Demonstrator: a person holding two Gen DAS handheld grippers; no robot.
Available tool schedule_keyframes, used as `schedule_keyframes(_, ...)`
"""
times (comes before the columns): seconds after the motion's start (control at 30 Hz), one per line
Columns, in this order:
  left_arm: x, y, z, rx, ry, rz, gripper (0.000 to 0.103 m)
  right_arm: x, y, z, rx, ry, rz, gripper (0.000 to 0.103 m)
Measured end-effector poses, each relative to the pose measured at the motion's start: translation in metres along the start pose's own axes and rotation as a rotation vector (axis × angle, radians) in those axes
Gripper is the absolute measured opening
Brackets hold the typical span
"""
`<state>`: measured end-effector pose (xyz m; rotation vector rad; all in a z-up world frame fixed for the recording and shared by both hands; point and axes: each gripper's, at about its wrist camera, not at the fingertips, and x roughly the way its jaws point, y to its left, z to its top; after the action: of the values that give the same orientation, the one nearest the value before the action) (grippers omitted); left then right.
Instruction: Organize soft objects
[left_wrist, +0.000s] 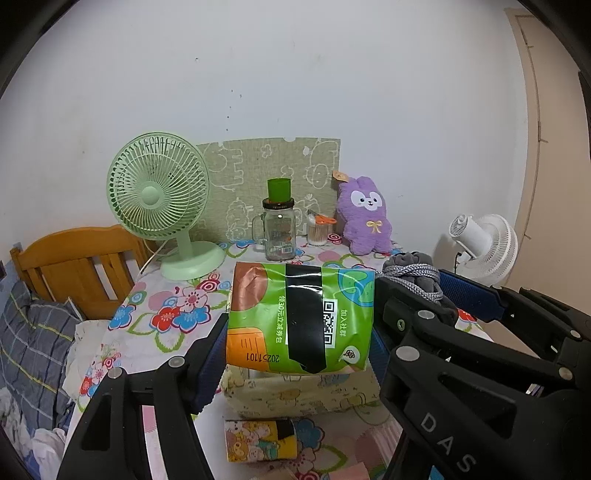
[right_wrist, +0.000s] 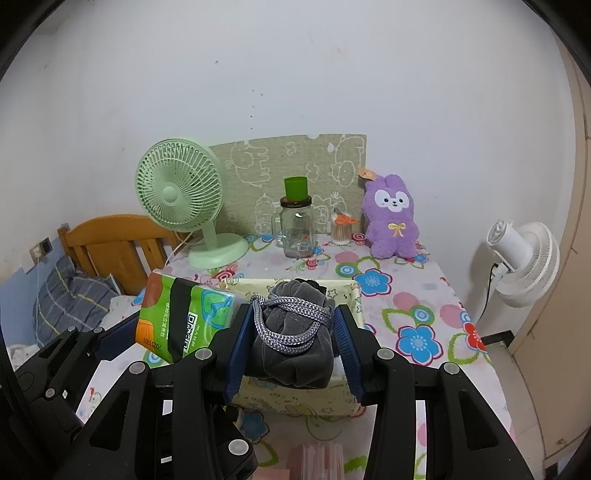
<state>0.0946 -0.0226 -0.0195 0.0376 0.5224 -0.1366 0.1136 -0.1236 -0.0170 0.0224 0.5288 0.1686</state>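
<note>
The left gripper (left_wrist: 299, 328) clamps a green tissue pack (left_wrist: 295, 317) above the yellow fabric box (left_wrist: 295, 395). The right gripper (right_wrist: 295, 332) clamps a grey drawstring pouch (right_wrist: 291, 354) above the same box, just beside the pack.

The green tissue pack (left_wrist: 299, 321) has a QR code, "2025 1101" on its orange corner and some Chinese print. "DAS" sits on the right claw (left_wrist: 448, 443).
</note>
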Motion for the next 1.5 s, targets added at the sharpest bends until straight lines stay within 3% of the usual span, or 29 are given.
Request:
schedule_keyframes(0.3,0.023,0.002,0.007,-0.011,0.006,0.012,0.072,0.022,-0.007,0.009,-0.002,0.001,0.003,0.048)
schedule_keyframes(0.9,0.090,0.005,0.004,-0.047,0.091,0.011,0.073,0.090,-0.027,0.005,0.055,0.072,0.011,0.048)
schedule_keyframes(1.3,0.118,0.007,-0.010,-0.053,0.216,0.021,0.074,0.121,-0.033,-0.009,0.069,0.156,0.023,0.048)
schedule_keyframes(1.5,0.128,0.006,-0.018,-0.031,0.281,0.035,0.081,0.132,-0.033,-0.018,0.061,0.189,0.029,0.048)
